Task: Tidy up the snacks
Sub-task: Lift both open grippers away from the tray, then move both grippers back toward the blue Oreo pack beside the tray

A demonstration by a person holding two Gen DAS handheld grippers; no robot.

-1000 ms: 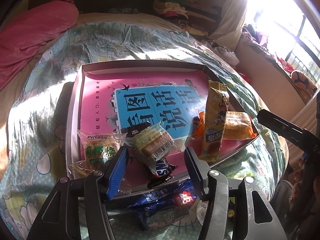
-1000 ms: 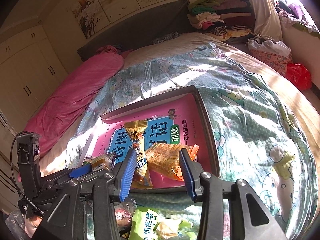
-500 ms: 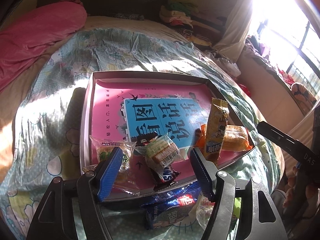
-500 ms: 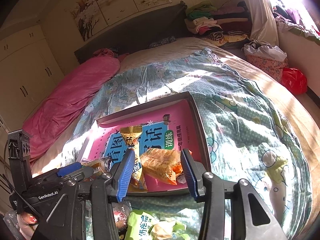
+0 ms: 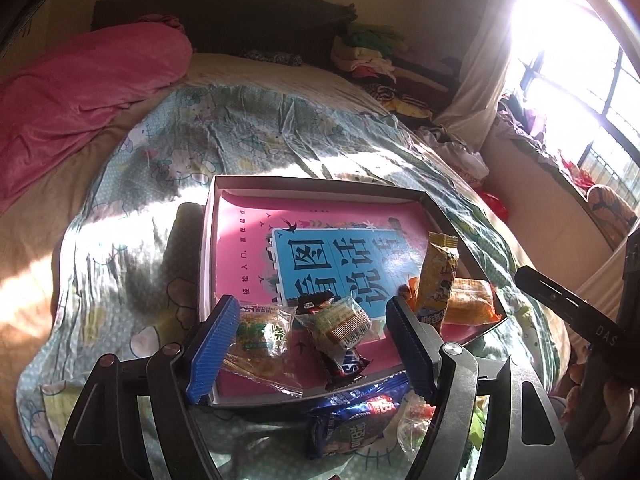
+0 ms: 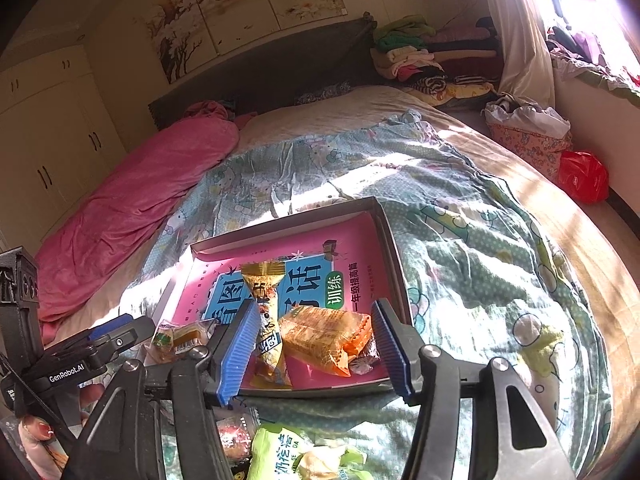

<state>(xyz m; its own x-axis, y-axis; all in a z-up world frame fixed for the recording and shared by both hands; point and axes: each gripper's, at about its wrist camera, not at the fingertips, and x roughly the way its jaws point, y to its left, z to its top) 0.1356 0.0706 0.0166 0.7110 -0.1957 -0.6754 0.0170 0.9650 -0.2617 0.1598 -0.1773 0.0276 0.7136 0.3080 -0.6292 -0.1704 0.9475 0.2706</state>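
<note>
A shallow grey box (image 5: pixel 320 180) with a pink and blue book in its bottom lies on the bed; it also shows in the right wrist view (image 6: pixel 384 224). In it lie a green-labelled clear packet (image 5: pixel 260 334), a clear cracker packet (image 5: pixel 340 320), a dark bar (image 5: pixel 344 366), a yellow stick pack (image 5: pixel 436 276) and an orange packet (image 5: pixel 468 304). My left gripper (image 5: pixel 310 344) is open and empty above the box's near edge. My right gripper (image 6: pixel 314 350) is open and empty above the yellow stick pack (image 6: pixel 266 320) and orange packet (image 6: pixel 324 338).
Outside the box, on the quilt near me, lie a blue biscuit pack (image 5: pixel 356 420) and a light green packet (image 6: pixel 280 456). A pink blanket (image 5: pixel 80 88) lies at the left. Folded clothes (image 6: pixel 404 52) are stacked by the headboard. A red bag (image 6: pixel 582 176) sits at the right.
Both grippers have drawn back and risen a little, so the box looks smaller and farther. The jaws stay open. The snacks in the box have not moved.
</note>
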